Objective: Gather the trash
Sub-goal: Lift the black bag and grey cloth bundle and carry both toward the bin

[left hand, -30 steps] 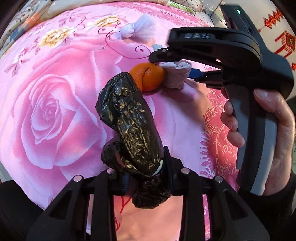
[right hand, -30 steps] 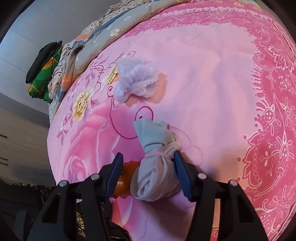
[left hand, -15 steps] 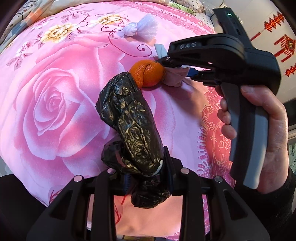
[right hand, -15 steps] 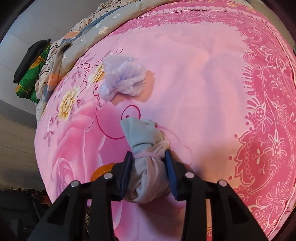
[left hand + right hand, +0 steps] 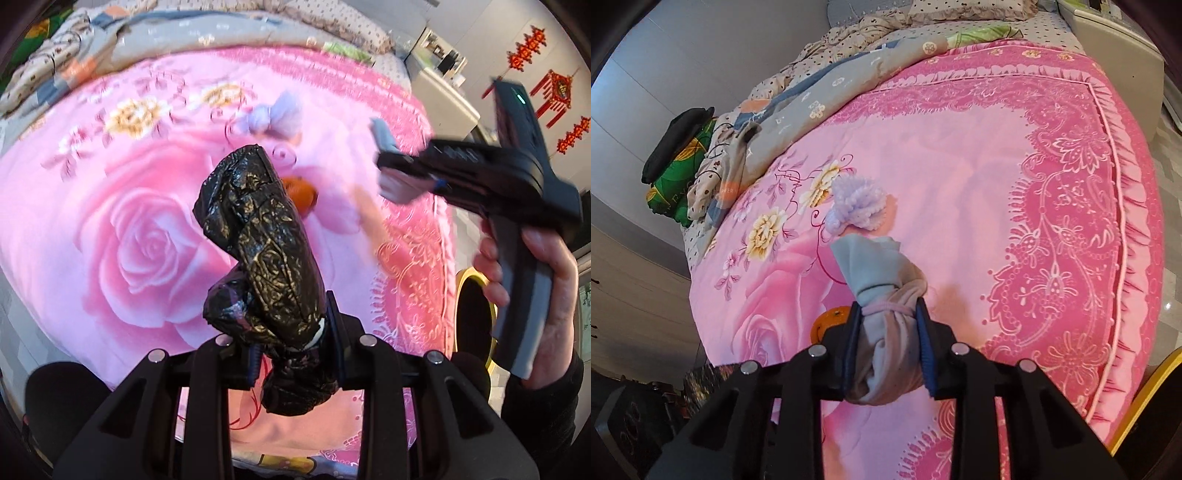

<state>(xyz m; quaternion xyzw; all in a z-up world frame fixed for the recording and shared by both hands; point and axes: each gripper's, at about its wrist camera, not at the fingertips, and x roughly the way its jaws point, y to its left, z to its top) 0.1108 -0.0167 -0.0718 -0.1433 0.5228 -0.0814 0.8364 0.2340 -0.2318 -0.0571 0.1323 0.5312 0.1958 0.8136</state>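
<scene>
My left gripper [image 5: 291,332] is shut on a crumpled black plastic bag [image 5: 262,236] and holds it above the pink bed cover. My right gripper [image 5: 886,347] is shut on a tied grey cloth bundle [image 5: 886,314] and holds it lifted off the bed; it also shows in the left wrist view [image 5: 391,173], blurred, at the right. An orange [image 5: 301,190] lies on the cover behind the bag; part of the orange [image 5: 827,323] shows left of the right jaws. A fluffy lilac bundle [image 5: 857,208] lies on the cover further back [image 5: 275,118].
A pink rose-print cover [image 5: 997,206] spreads over the bed. A grey and dotted quilt [image 5: 849,81] is piled at the far side, with a green and black item [image 5: 676,162] beyond it. A yellow-rimmed black bin [image 5: 474,314] stands by the bed's right edge.
My right gripper closed on the grey cloth bundle and lifted it up and to the right, away from the orange. My left gripper rose with the black bag still in it.
</scene>
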